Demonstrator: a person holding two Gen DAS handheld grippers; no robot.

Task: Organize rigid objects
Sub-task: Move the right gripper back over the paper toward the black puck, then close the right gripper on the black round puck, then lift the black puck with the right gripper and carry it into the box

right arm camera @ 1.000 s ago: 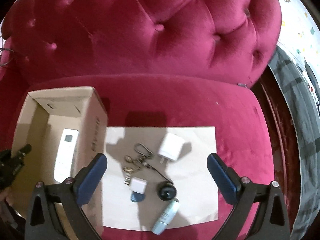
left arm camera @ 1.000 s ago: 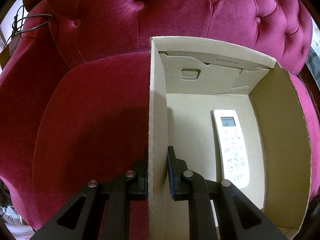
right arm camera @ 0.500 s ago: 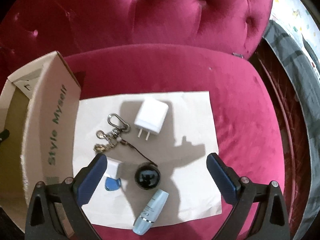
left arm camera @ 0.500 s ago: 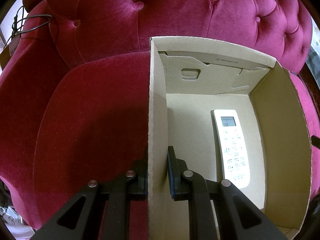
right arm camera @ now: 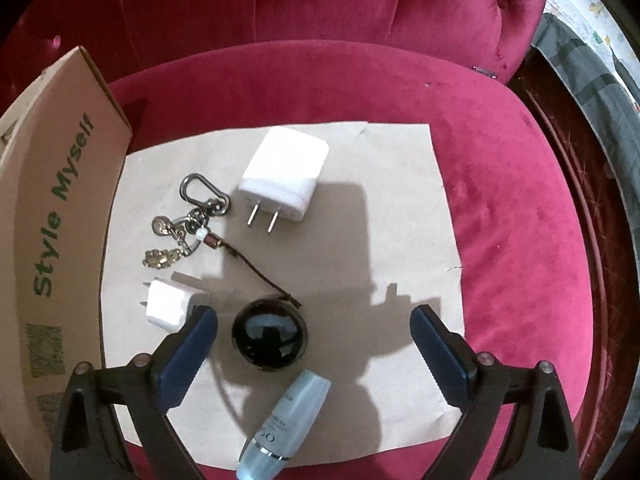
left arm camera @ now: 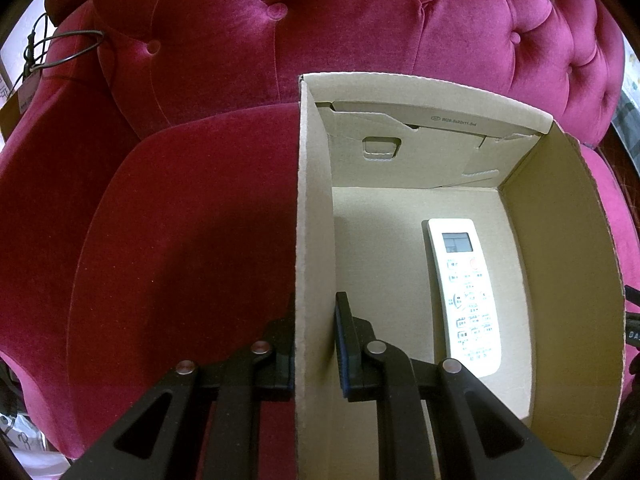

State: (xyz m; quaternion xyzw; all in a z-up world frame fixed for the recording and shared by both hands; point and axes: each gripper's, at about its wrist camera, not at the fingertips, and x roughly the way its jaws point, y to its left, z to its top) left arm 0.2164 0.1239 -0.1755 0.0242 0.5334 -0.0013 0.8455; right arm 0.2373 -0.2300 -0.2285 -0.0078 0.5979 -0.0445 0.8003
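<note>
Gripping the left wall of the cardboard box (left arm camera: 316, 216) with the left tool (left arm camera: 314, 340), pads clamped on either side, remote (left arm camera: 464, 292) lying inside to the right. Hovering wide open with the right tool (right arm camera: 314, 332) over the paper sheet (right arm camera: 400, 184), black ball (right arm camera: 269, 334) between the pads but untouched, small charger (right arm camera: 170, 306) just beside the left pad, bottle (right arm camera: 280, 428) nearer the camera.

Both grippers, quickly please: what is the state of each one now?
Left gripper: closed on the cardboard box wall.
Right gripper: open, holding nothing.
</note>
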